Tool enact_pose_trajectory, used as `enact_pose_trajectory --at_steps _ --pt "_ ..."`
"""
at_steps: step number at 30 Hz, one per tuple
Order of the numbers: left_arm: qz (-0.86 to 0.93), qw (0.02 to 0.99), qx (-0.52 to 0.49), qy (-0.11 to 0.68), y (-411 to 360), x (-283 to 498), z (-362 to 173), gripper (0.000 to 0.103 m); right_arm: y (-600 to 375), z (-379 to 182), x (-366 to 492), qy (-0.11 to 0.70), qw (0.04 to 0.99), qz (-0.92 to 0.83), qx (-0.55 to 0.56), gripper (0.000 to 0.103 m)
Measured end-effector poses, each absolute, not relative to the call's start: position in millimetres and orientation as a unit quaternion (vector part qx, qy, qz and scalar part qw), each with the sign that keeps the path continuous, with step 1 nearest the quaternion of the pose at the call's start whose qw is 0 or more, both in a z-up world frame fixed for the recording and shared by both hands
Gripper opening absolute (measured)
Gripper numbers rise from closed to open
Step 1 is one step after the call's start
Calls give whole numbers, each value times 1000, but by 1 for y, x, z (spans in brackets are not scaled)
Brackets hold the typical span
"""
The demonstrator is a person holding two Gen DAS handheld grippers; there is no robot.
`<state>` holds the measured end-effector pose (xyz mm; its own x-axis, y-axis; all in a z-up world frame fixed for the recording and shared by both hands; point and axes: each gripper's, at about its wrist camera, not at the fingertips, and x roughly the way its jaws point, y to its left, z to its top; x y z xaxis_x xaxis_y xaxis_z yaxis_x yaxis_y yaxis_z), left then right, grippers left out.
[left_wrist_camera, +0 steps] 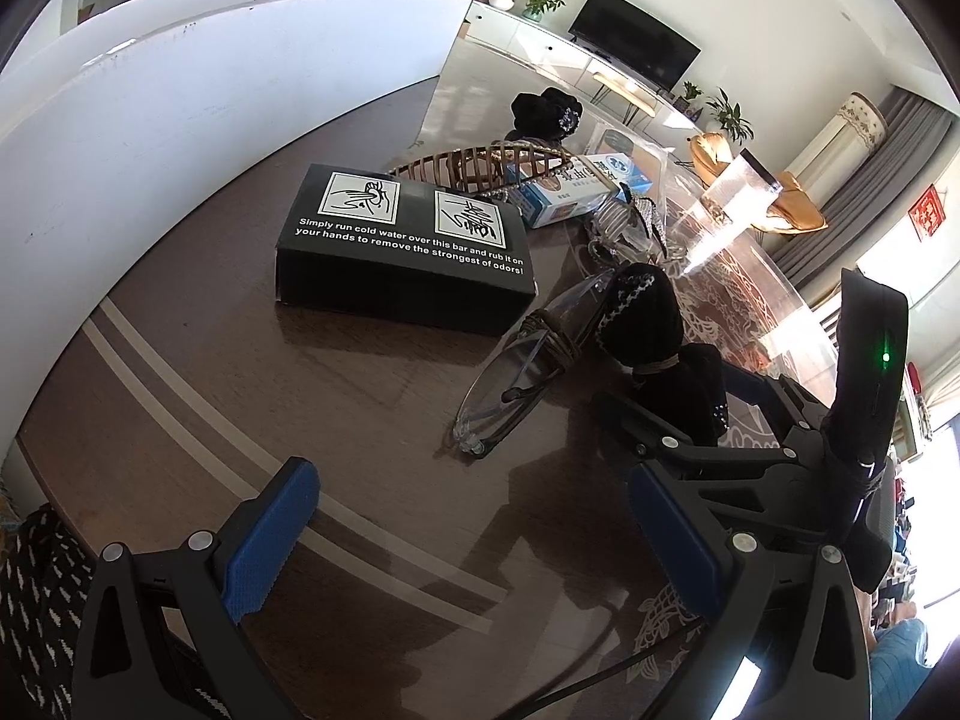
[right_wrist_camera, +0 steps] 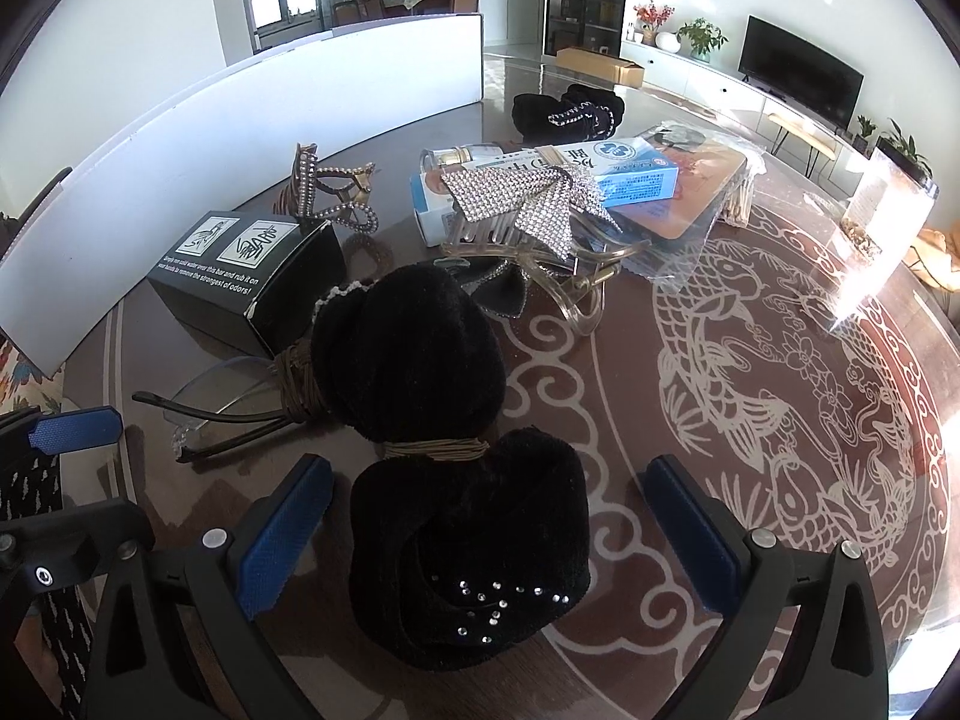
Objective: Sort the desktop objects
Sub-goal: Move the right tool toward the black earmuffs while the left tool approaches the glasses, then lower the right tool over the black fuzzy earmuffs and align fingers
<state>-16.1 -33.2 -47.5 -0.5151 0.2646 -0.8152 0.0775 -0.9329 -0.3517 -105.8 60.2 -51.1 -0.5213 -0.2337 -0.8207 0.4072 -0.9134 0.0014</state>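
- Glass-topped table (right_wrist_camera: 600, 396), cluttered.
- Right gripper (right_wrist_camera: 486, 516) spread wide, straddling black velvet bow (right_wrist_camera: 468, 546); no contact.
- Left gripper (left_wrist_camera: 474, 534) open, empty.
- Bow likely soft, light; pinch its tied middle.

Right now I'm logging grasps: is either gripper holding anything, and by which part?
Nothing is held. The right gripper is open around the black velvet bow, pads apart from it; the left gripper is open over bare table.

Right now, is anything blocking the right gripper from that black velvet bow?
Nothing visible. The right gripper is open, and the black velvet bow already lies between its blue pads; the glasses lie off to the left.
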Motion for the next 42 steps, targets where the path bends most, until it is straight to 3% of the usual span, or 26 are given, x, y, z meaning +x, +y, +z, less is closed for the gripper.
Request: enact_pose_trajectory --at_steps 42 --pt "843 59 -489 -216 -40 -16 -48 103 60 -51 -106 96 185 -867 452 103"
